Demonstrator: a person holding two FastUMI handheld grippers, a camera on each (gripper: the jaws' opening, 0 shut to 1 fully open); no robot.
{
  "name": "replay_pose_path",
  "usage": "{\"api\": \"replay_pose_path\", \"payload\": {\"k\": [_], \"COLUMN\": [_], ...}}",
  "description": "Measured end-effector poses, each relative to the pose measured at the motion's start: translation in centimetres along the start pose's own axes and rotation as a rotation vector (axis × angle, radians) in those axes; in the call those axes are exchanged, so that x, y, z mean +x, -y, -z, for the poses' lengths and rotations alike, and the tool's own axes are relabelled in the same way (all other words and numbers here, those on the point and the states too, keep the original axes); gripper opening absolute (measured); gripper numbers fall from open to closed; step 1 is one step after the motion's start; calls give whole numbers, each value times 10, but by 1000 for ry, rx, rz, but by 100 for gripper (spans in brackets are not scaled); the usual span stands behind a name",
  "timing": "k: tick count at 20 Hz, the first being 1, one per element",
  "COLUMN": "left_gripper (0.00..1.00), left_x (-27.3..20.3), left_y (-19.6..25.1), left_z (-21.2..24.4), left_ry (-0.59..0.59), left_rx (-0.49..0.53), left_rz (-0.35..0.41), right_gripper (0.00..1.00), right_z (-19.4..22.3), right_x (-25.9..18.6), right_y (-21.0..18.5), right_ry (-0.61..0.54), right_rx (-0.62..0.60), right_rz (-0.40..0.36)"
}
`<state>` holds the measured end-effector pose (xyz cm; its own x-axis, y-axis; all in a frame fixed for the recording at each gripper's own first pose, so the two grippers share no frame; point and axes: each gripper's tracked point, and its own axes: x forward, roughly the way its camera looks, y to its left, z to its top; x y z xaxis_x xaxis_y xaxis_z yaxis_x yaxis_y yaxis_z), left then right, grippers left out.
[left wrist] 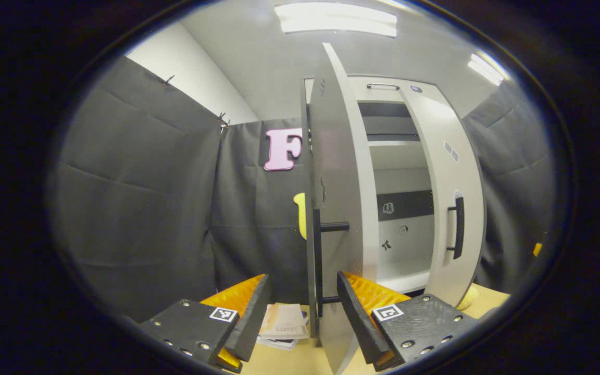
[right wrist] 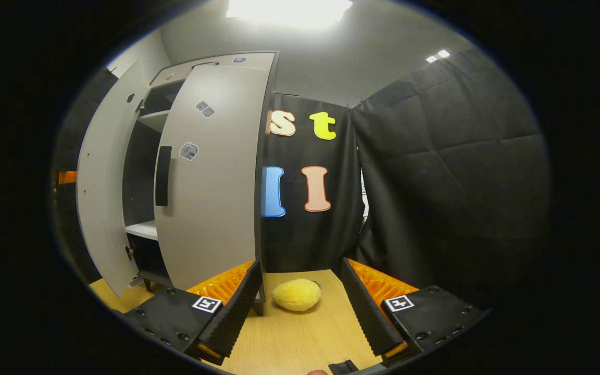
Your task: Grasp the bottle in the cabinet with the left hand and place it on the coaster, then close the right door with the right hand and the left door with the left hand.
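The white cabinet's left door (left wrist: pixel 339 172) stands open and faces me edge-on, its black bar handle (left wrist: pixel 326 260) pointing left. My left gripper (left wrist: pixel 302 323) is open, and the door's lower edge sits between its fingers, nearer the right finger (left wrist: pixel 354 317). The right door (left wrist: pixel 456 208) with its black handle (left wrist: pixel 458 226) lies close against the cabinet front. Bare white shelves (left wrist: pixel 401 276) show between the doors. In the right gripper view the right door (right wrist: pixel 211 182) looks nearly closed and the left door (right wrist: pixel 102 182) swung out. My right gripper (right wrist: pixel 300 317) is open over the table, holding nothing.
A yellow plush fruit (right wrist: pixel 296 294) lies on the wooden table (right wrist: pixel 289 338) just beyond my right gripper, beside the cabinet's right side. A small stack of booklets (left wrist: pixel 284 325) lies on the table left of the open door. Black cloth walls close in all round.
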<state>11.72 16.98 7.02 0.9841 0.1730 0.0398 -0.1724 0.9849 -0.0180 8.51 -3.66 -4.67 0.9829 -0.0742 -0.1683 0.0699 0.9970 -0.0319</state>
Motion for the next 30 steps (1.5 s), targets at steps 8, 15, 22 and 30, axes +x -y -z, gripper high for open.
{"api": "replay_pose_path", "payload": {"k": [8, 15, 22, 30], "left_gripper": [78, 86, 75, 85], "left_x": [7, 44, 67, 44], "left_y": [43, 77, 151, 166], "left_z": [5, 11, 27, 31], "left_ry": [6, 5, -17, -26], "left_rx": [-13, -39, -4, 25], "left_rz": [68, 98, 220, 224], "right_gripper": [98, 94, 98, 98], "right_z": [-3, -8, -2, -10], "right_x": [0, -6, -19, -28], "right_y": [10, 18, 29, 32], "right_ry": [6, 14, -1, 7], "right_rx": [3, -45, -37, -36], "right_rz": [20, 45, 76, 52]}}
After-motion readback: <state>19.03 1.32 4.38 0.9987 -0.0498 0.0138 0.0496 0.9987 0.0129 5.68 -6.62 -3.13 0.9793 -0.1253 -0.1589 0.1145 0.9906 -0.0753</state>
